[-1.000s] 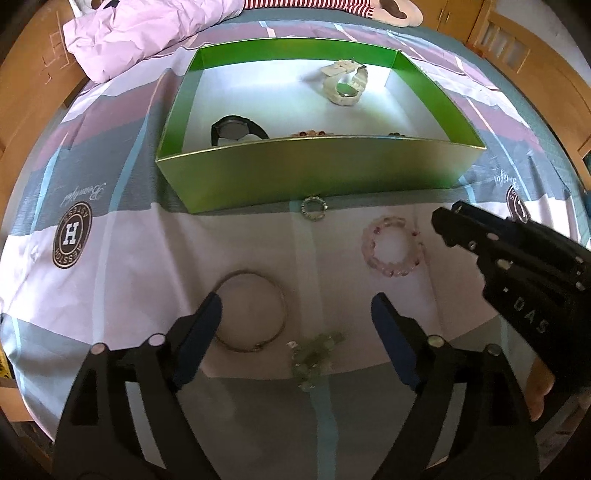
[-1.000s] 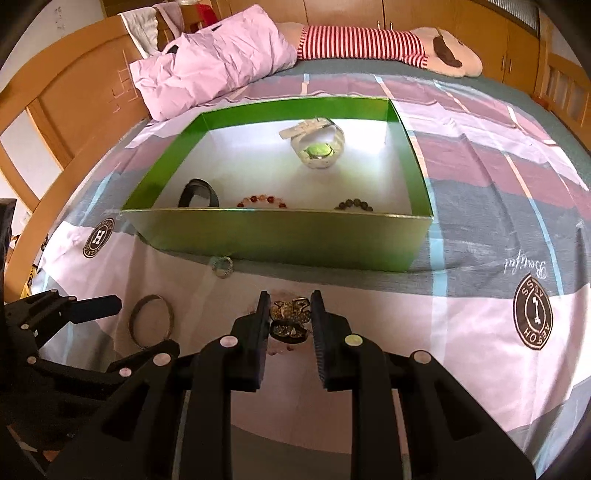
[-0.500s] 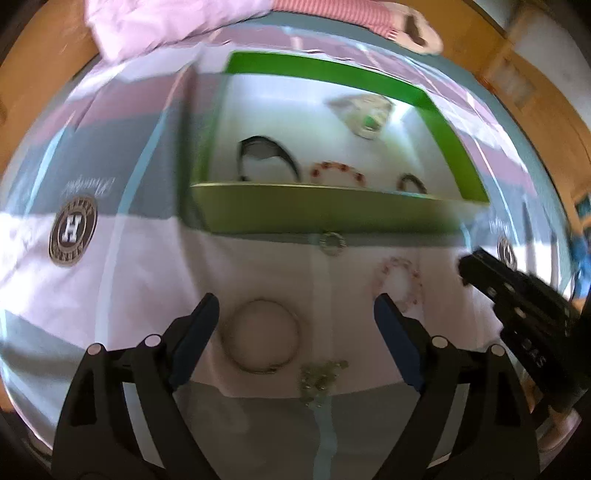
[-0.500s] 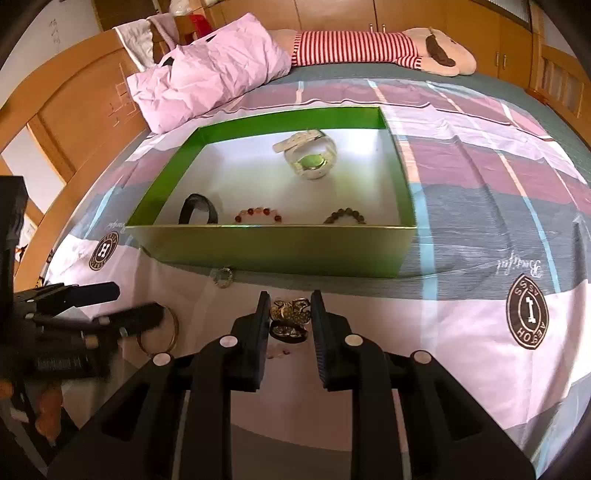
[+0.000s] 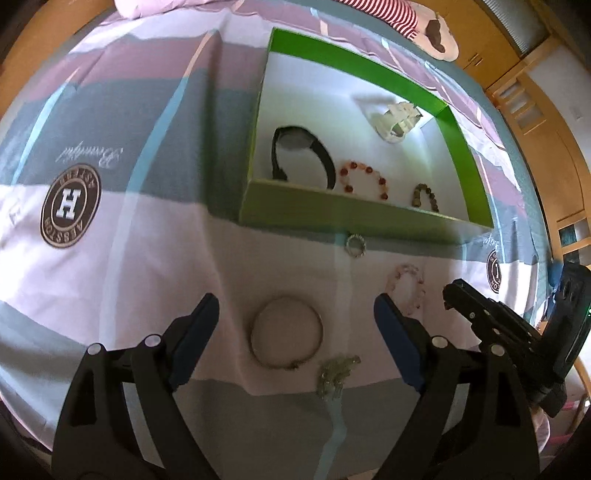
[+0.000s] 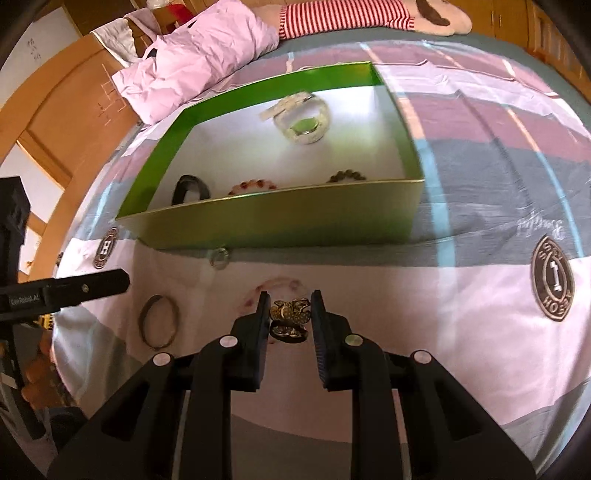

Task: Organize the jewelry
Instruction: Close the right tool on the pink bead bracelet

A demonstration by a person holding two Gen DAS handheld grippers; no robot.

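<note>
A green box (image 5: 332, 210) with a white floor stands on the bed and holds a black band (image 5: 301, 155), a red bead bracelet (image 5: 364, 179), a dark bead bracelet (image 5: 424, 195) and a pale bangle (image 5: 395, 122). On the sheet in front lie a small ring (image 5: 355, 245), a pink bead bracelet (image 5: 406, 284), a metal bangle (image 5: 286, 332) and a pale green piece (image 5: 336, 373). My left gripper (image 5: 295, 325) is open above the bangle. My right gripper (image 6: 289, 317) is shut on a gold brooch (image 6: 290, 319), lifted above the sheet; it shows in the left wrist view (image 5: 491, 321).
The box (image 6: 280, 221) stands mid-bed. A pink pillow (image 6: 199, 62) and a striped plush (image 6: 351, 14) lie behind it. A wooden bed frame (image 6: 55, 122) runs along the left. Round logos (image 5: 70, 205) are printed on the sheet.
My left gripper has risen and swung left, so the box interior now shows from above. My right gripper still grips the brooch and has tilted slightly.
</note>
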